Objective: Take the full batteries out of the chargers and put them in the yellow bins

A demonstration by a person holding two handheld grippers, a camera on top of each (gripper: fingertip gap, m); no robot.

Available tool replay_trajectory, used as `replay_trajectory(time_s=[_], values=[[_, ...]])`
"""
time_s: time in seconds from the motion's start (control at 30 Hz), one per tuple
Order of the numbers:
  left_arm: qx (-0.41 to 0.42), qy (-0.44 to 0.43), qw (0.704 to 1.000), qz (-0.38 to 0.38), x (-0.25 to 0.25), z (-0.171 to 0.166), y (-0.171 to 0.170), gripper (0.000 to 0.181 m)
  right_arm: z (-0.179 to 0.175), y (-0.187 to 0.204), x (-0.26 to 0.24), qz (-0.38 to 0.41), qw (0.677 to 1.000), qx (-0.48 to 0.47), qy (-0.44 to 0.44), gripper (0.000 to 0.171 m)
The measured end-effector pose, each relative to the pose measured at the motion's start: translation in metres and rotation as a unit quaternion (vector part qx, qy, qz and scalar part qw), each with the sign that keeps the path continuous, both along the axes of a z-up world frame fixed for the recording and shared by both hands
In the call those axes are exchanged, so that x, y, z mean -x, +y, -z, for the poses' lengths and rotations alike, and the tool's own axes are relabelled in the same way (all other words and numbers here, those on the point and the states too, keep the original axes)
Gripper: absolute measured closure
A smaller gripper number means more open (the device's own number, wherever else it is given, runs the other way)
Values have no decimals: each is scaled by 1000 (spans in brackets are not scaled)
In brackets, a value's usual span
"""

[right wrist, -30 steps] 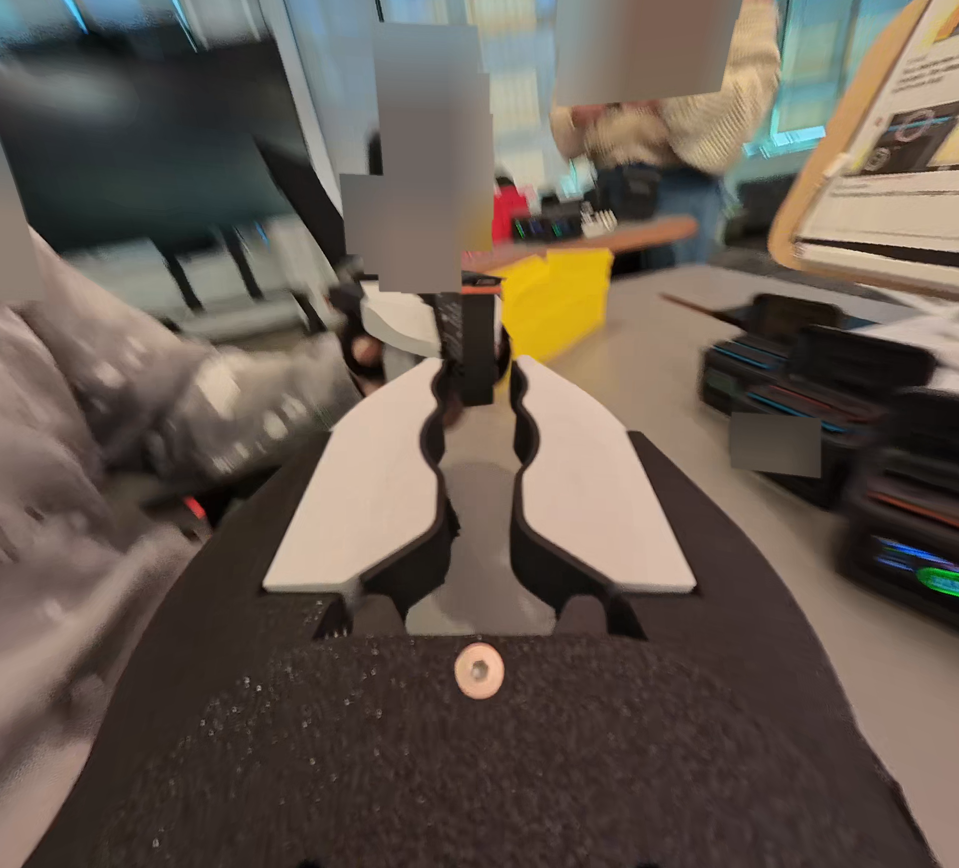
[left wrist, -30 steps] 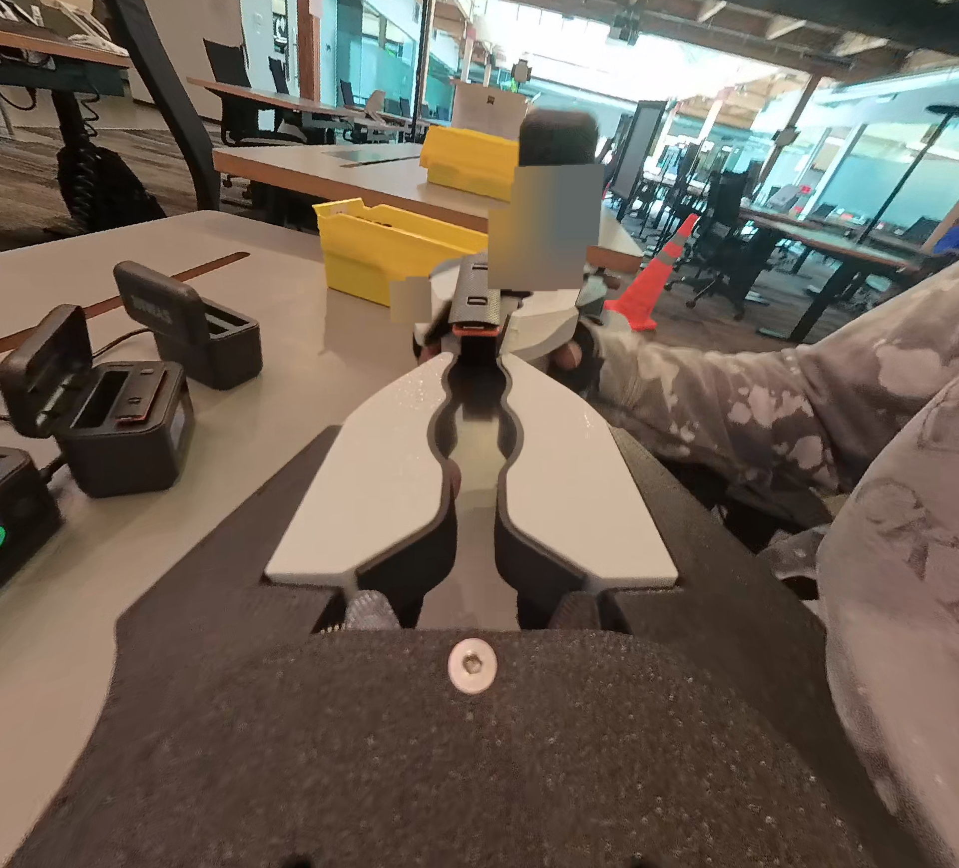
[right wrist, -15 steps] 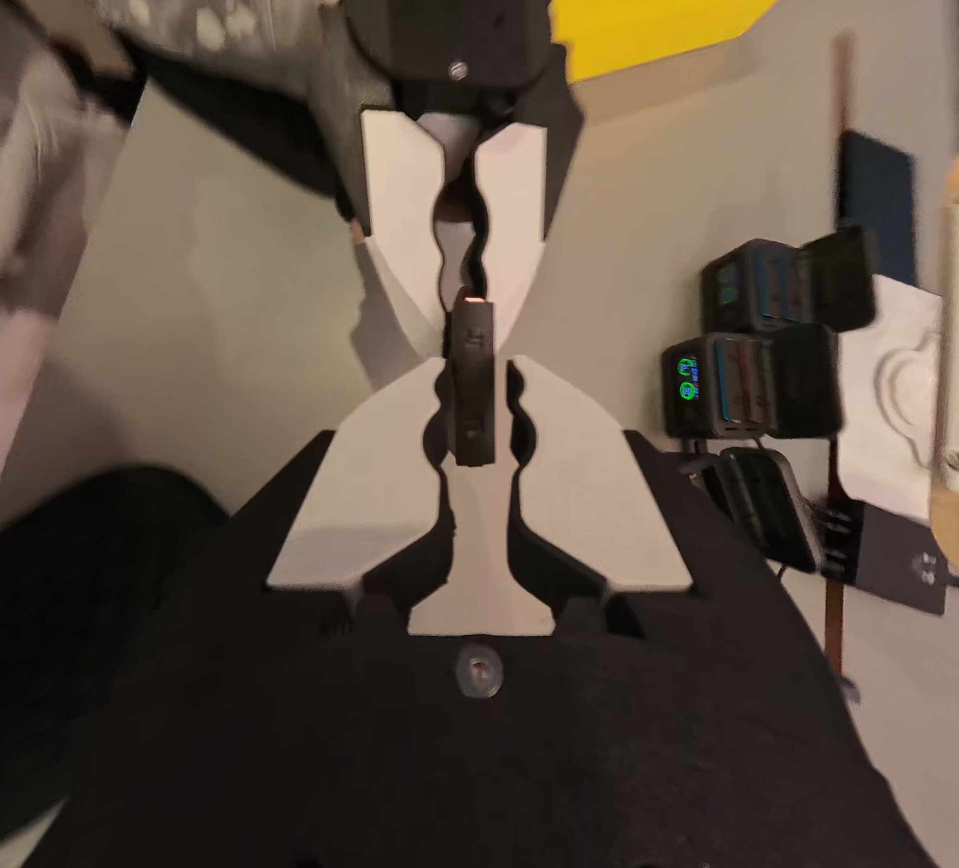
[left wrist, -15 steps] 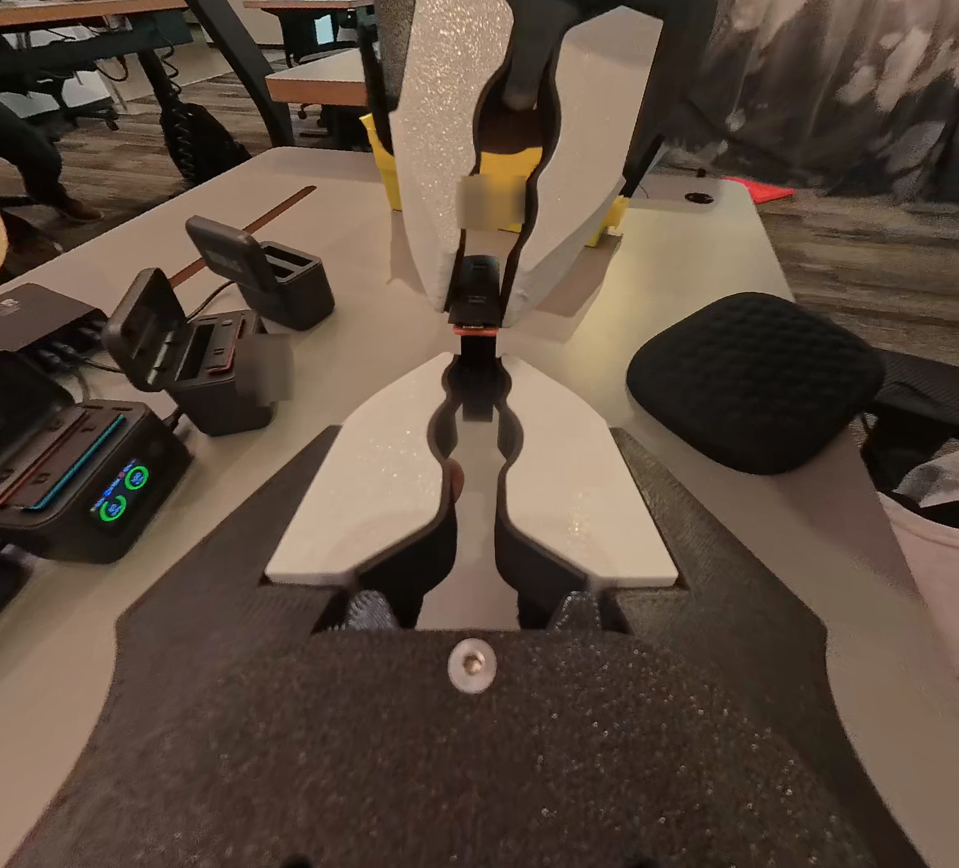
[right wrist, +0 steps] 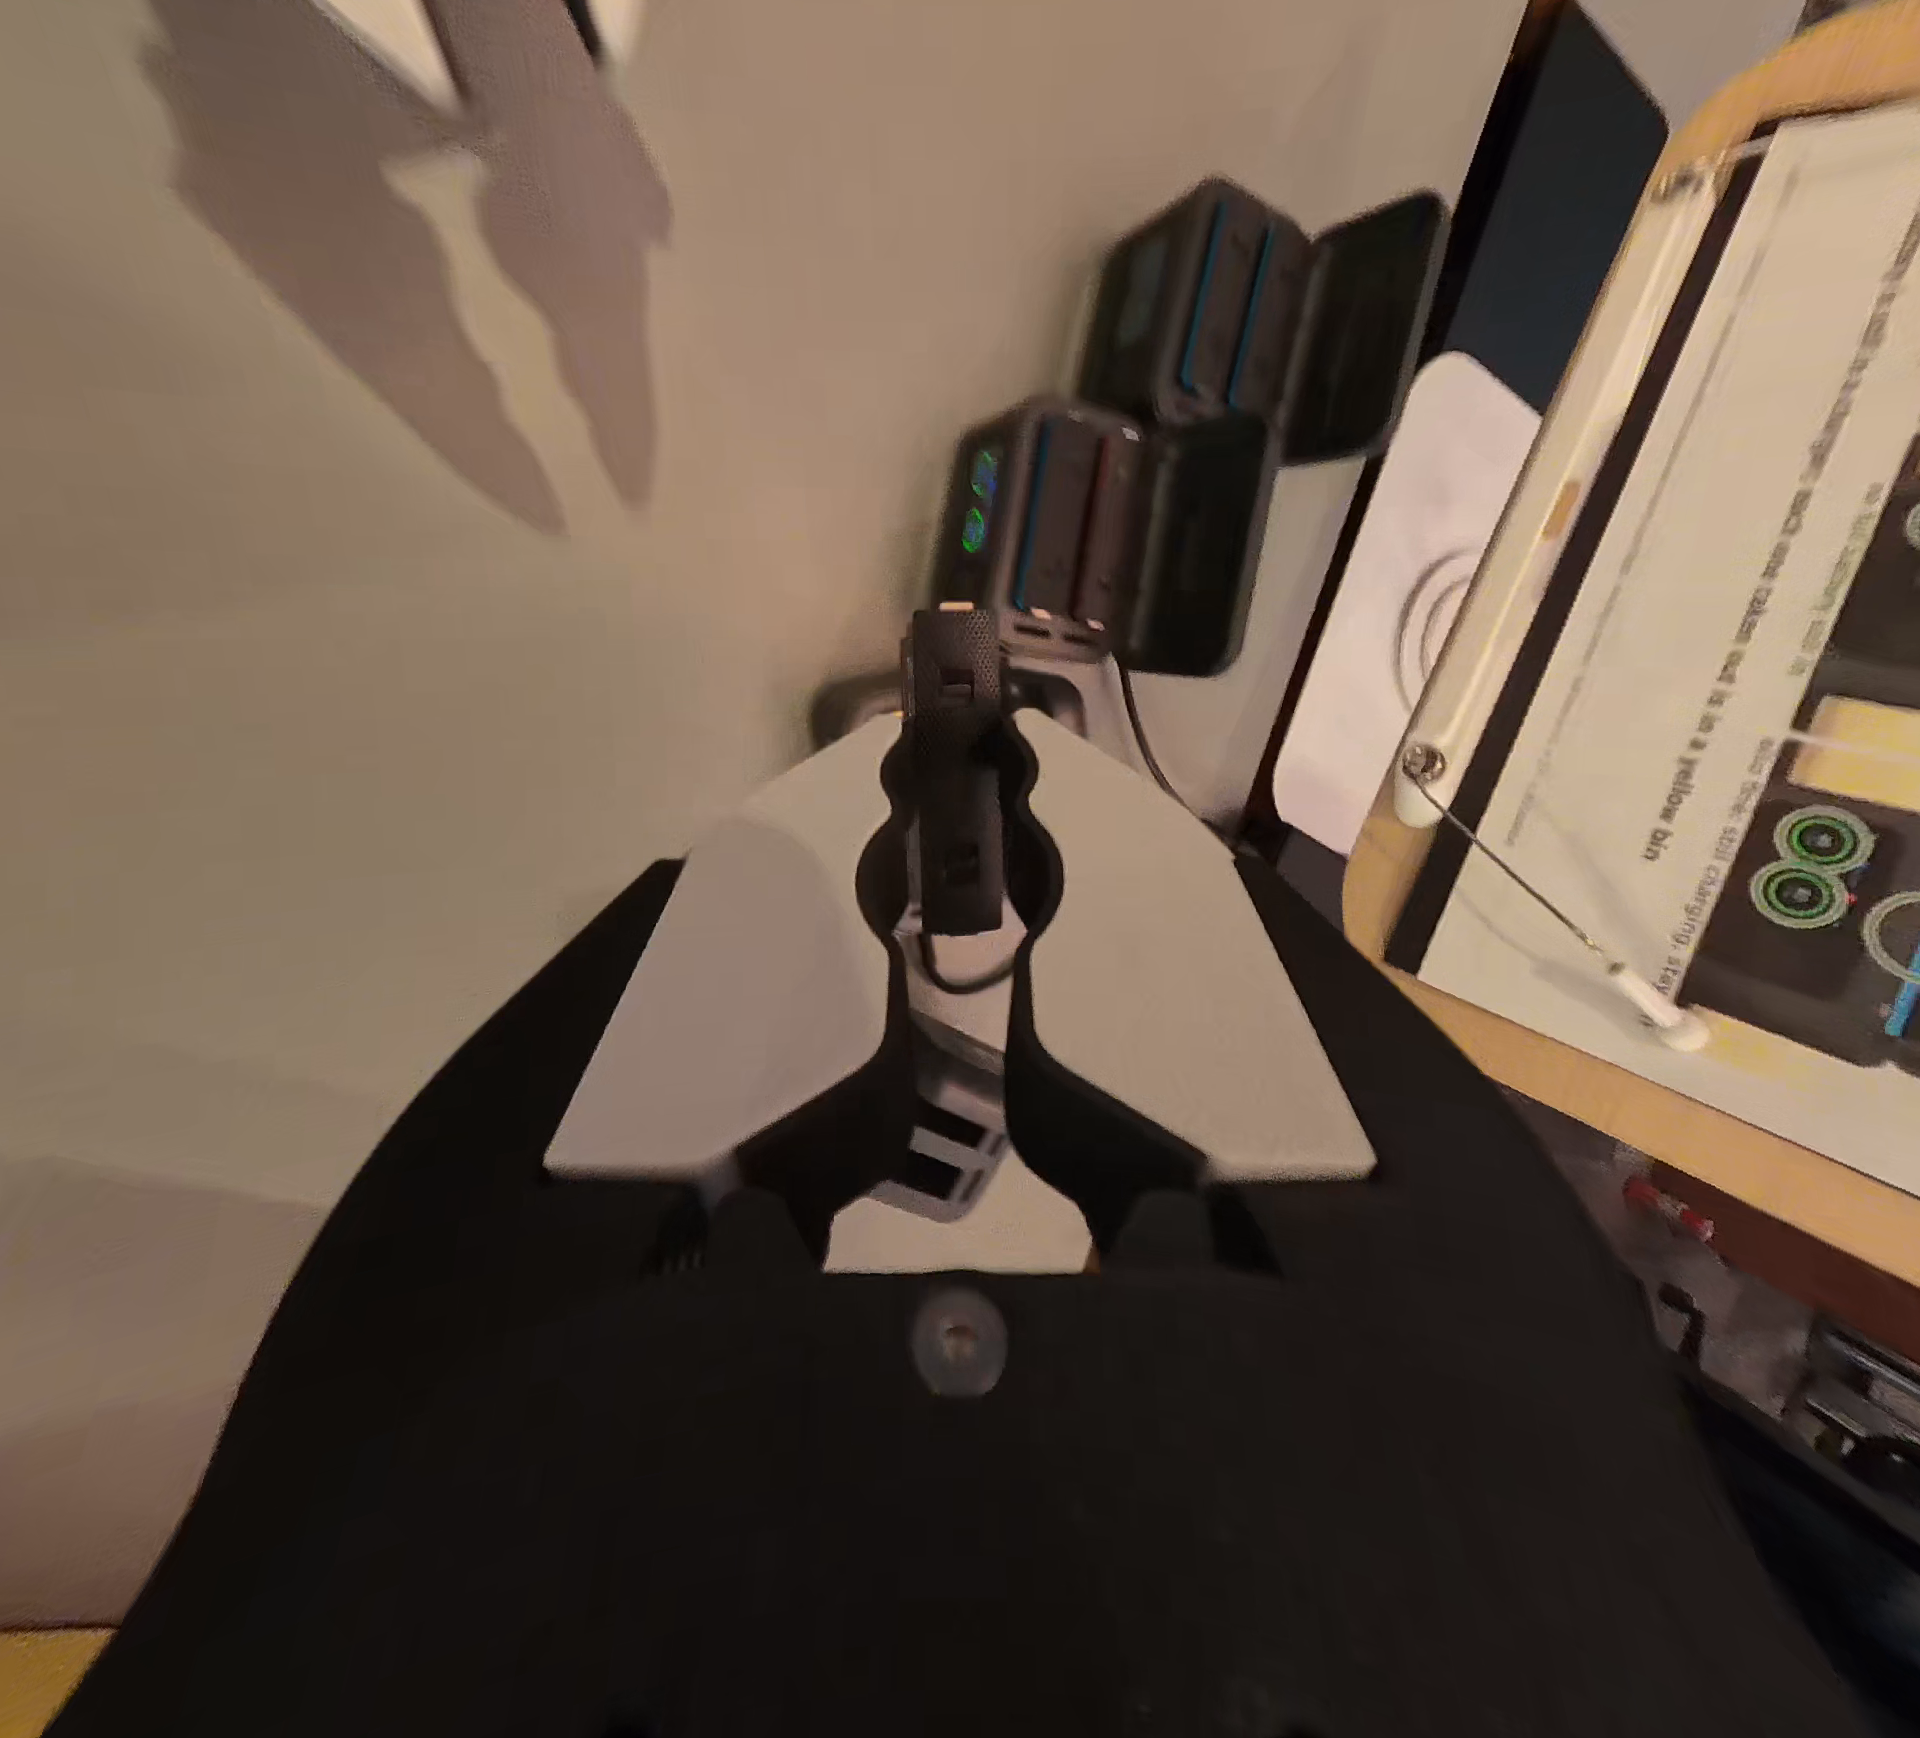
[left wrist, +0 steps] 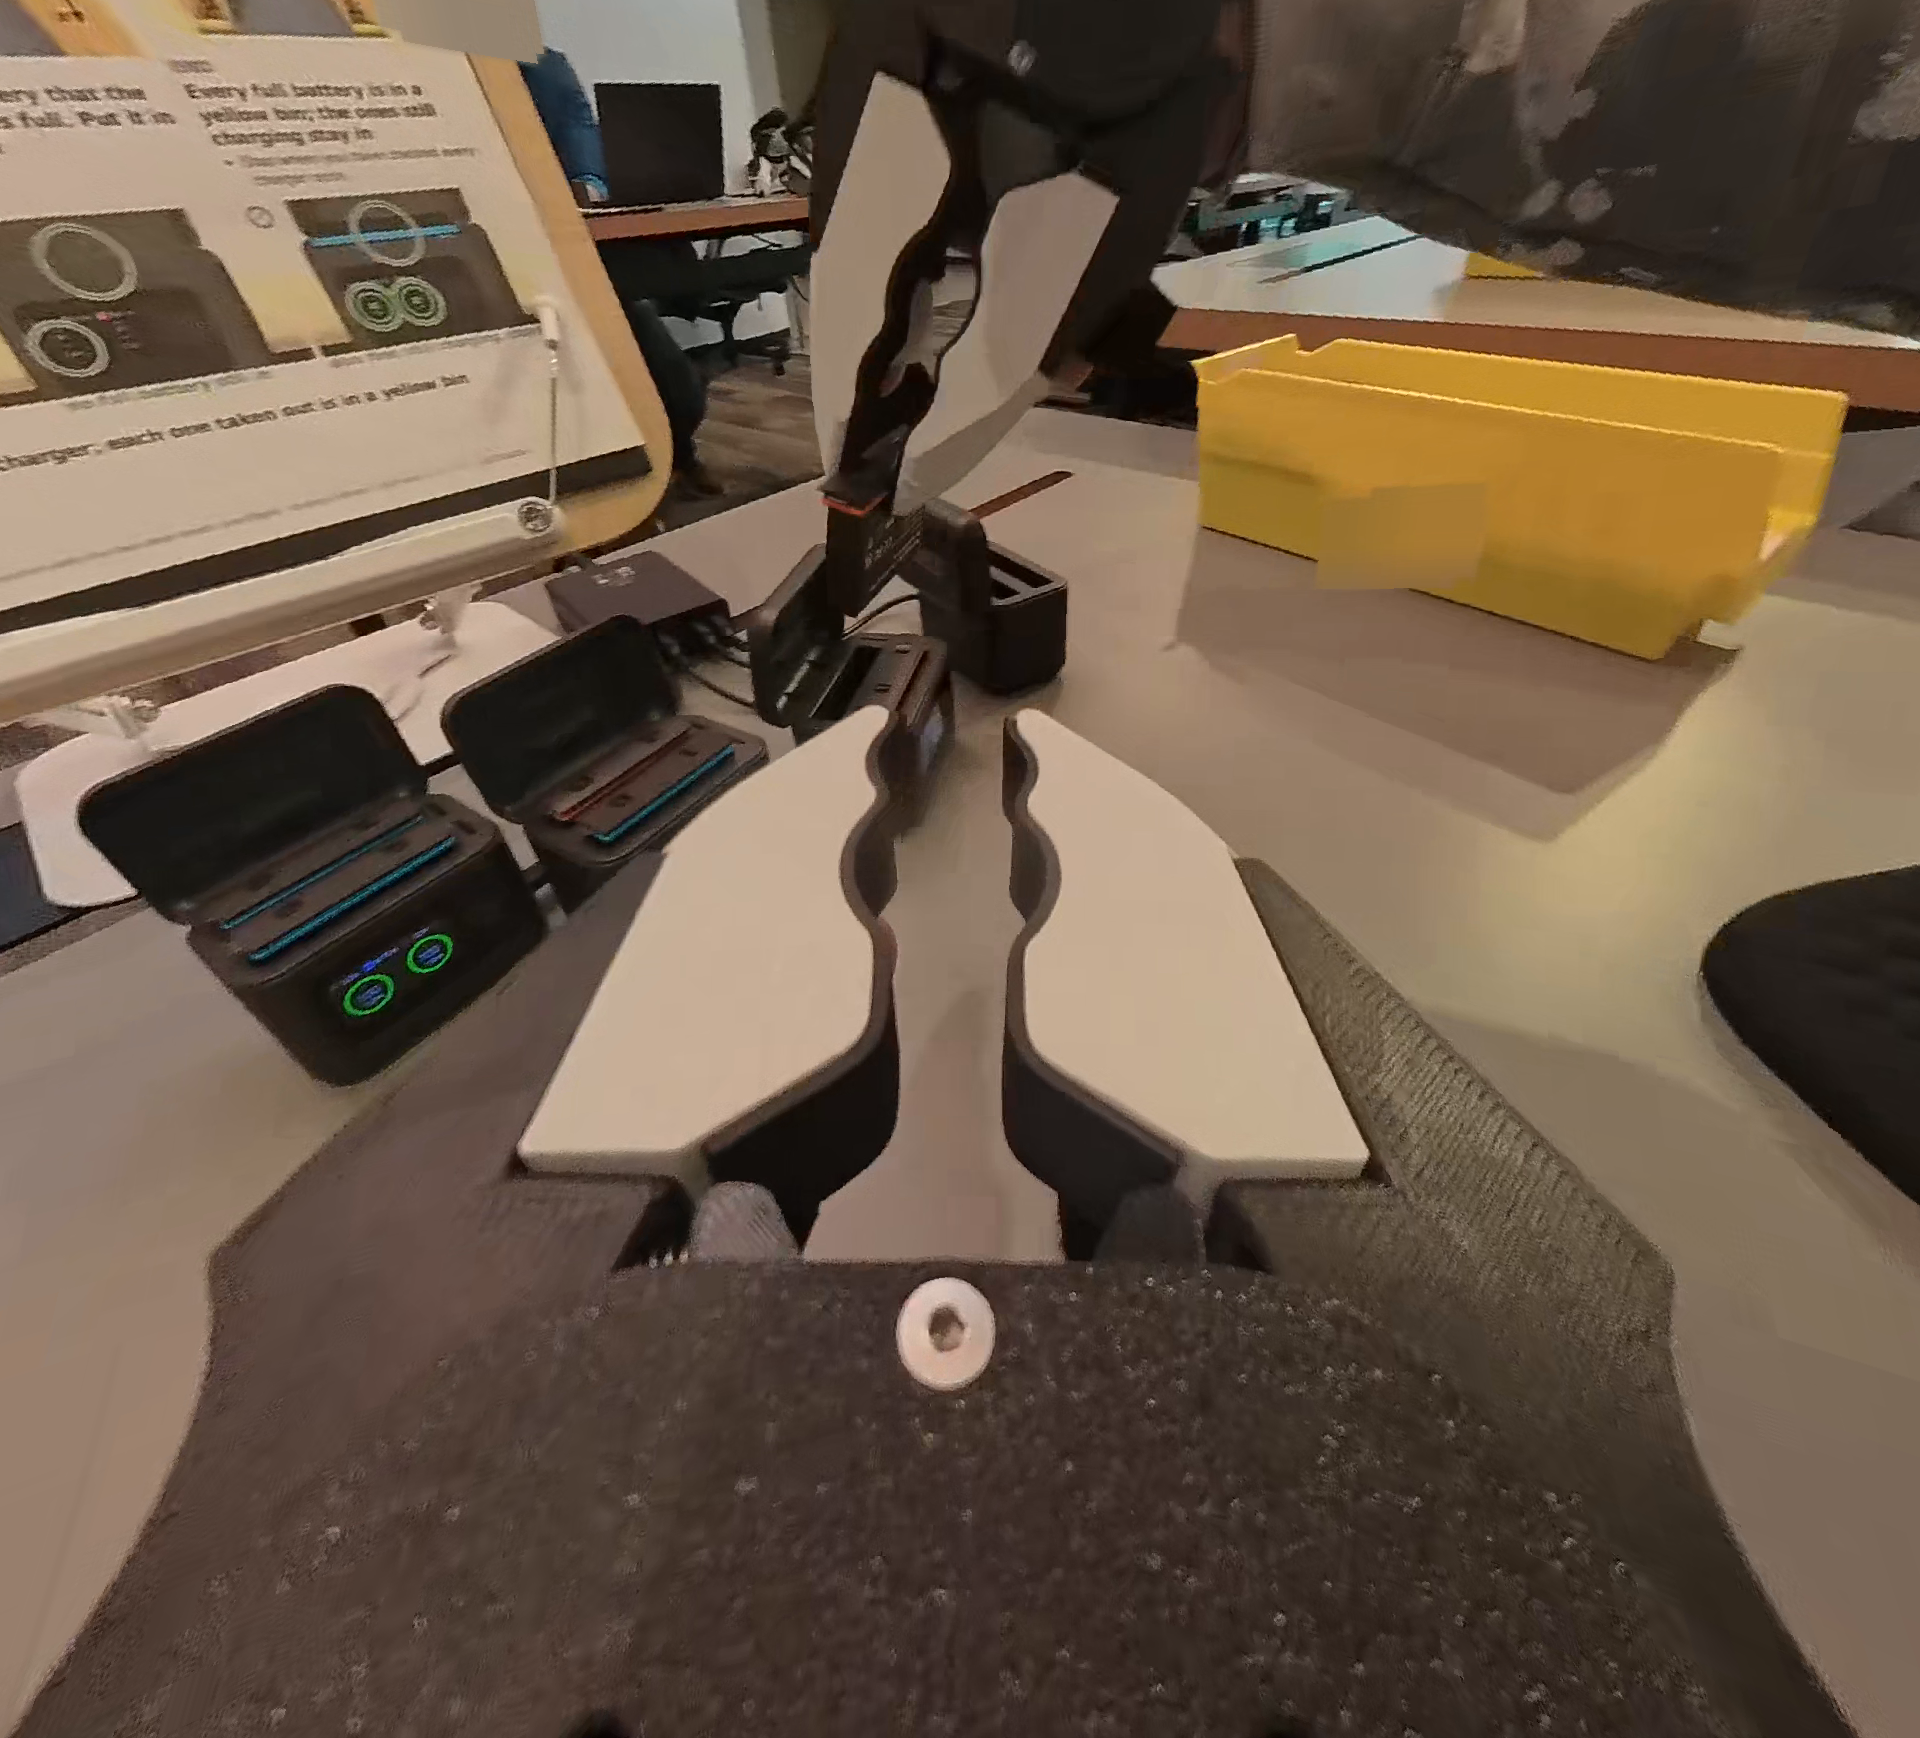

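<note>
In the left wrist view my left gripper (left wrist: 948,727) is open and empty, low over the table in front of the chargers. My right gripper (left wrist: 868,473) hangs above it, pointing down, shut on a black battery (left wrist: 868,550) with a red end, just over an open black charger (left wrist: 862,665). The right wrist view shows the same grasp: my right gripper (right wrist: 953,743) has both pads pressed on the black battery (right wrist: 951,680). Two chargers with blue-edged batteries (left wrist: 353,888) (left wrist: 603,753) stand to the left; one shows green rings. A yellow bin (left wrist: 1507,483) stands at the far right.
An instruction board (left wrist: 260,234) on a stand rises behind the chargers, and shows at the right in the right wrist view (right wrist: 1662,649). A black power hub (left wrist: 634,592) with cables lies behind them. A black pad (left wrist: 1829,1013) lies at the right. A sleeve (left wrist: 1558,26) is overhead. There is about 11 centimeters between the tips of the two grippers.
The battery passed from my left gripper to my right: the left held it, the right closed on it, the left opened. Both grippers swung from the bin side toward the chargers.
</note>
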State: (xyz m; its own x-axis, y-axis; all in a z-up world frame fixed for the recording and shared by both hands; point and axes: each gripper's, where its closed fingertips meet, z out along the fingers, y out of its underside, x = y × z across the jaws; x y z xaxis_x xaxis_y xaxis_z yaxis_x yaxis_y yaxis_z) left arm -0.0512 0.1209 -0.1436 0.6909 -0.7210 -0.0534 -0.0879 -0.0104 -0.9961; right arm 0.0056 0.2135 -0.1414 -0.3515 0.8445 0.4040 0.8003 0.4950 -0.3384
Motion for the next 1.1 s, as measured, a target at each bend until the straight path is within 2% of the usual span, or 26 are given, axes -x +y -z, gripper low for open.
replay_trajectory(time_s=[0.1, 0.23, 0.5, 0.67, 1.1], values=[[-4, 7, 1000, -15, 3, 1, 3, 166, 18, 25, -4, 2, 1000, 6, -14, 157], [0, 14, 1000, -20, 3, 5, 5, 170, 38, 37, -6, -7, 999, 25, -29, 157], [0, 33, 999, -13, -3, 12, 3, 175, 56, 43, -7, -28, 998, 27, -52, 157], [4, 43, 999, -11, -5, 18, 4, 177, 57, 40, -6, -36, 996, 59, -52, 157], [19, 55, 998, -11, -4, 29, 9, 179, 78, 45, -8, -53, 989, 66, -123, 157]])
